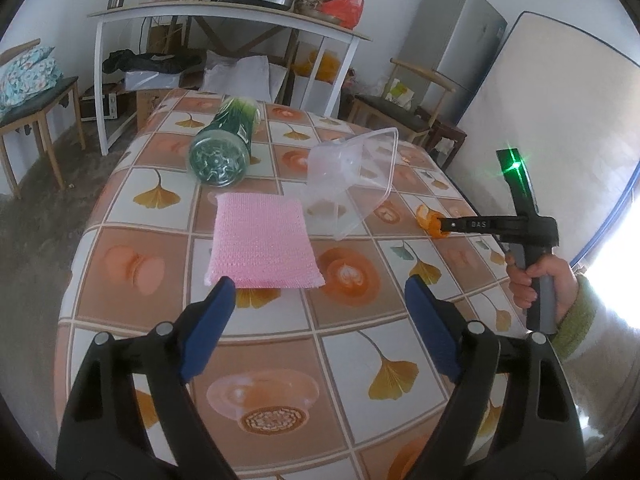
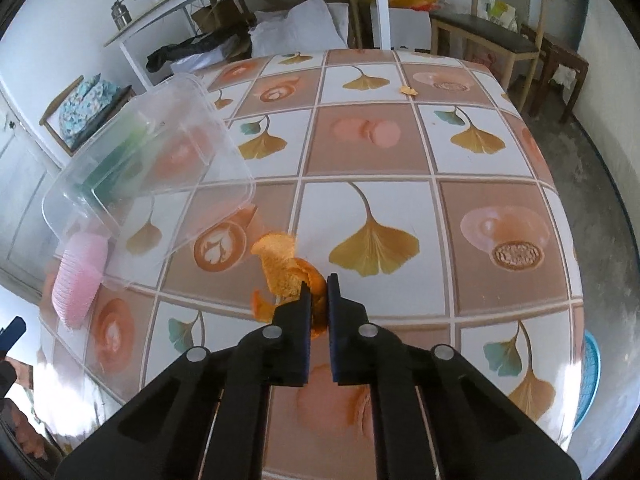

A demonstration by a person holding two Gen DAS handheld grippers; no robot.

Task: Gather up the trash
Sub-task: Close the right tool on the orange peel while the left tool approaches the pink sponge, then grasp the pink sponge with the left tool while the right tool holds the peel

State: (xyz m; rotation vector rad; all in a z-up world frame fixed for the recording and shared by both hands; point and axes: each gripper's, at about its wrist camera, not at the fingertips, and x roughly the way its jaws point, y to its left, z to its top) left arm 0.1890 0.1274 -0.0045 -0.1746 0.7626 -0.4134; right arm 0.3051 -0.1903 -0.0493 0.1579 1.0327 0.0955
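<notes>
My right gripper (image 2: pixel 319 280) is shut on a curled orange peel (image 2: pixel 282 266) and holds it just above the tablecloth; in the left wrist view the peel (image 1: pixel 426 218) hangs at that gripper's tip (image 1: pixel 440 225). A clear plastic tub (image 1: pixel 352 178) lies tilted on its side left of the peel, and it also shows in the right wrist view (image 2: pixel 152 160). A small orange scrap (image 2: pixel 408 89) lies far back on the table. My left gripper (image 1: pixel 316 292) is open and empty, just short of a pink sponge cloth (image 1: pixel 262 240).
A green bottle (image 1: pixel 224 148) lies on its side behind the pink cloth. The table (image 2: pixel 500 216) has a patterned tile cloth. A white desk (image 1: pixel 224 16), chairs (image 1: pixel 404 104), a fridge (image 1: pixel 452 40) and a mattress (image 1: pixel 560 128) stand around. A blue basket (image 2: pixel 590 376) sits beside the table on the floor.
</notes>
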